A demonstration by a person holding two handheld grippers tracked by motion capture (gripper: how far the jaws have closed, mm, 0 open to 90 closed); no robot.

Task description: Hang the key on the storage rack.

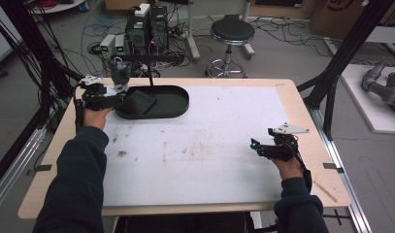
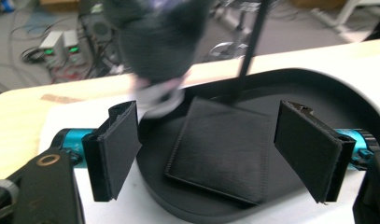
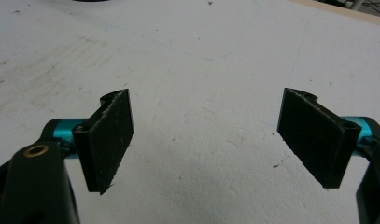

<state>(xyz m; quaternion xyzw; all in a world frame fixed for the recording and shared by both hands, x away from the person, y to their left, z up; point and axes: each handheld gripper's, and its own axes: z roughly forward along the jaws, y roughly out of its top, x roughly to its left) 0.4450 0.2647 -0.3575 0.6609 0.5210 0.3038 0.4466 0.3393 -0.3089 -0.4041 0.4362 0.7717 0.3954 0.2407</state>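
The left gripper sits at the far left corner of the table, at the left end of a black oval tray. In the left gripper view its jaws stand wide apart with nothing clamped between them; the pads press on nothing. No earlier picture is at hand, so only the present spread is reported.

A flat black square, a wallet by its look, lies inside the tray, tilted, with one edge toward the near rim. It is seen between the two open jaws but beyond them, not touching either.

A dark grey fuzzy object with a pale underside stands at the tray's far left rim, blurred in the left gripper view; its kind cannot be told. In the high view it stands just behind the left gripper. A thin black rod rises from the back of the tray.

The right gripper rests low over the white mat near the right edge of the table, well apart from the tray. The right gripper view shows its jaws wide, with bare, scuffed mat between them and nothing held.
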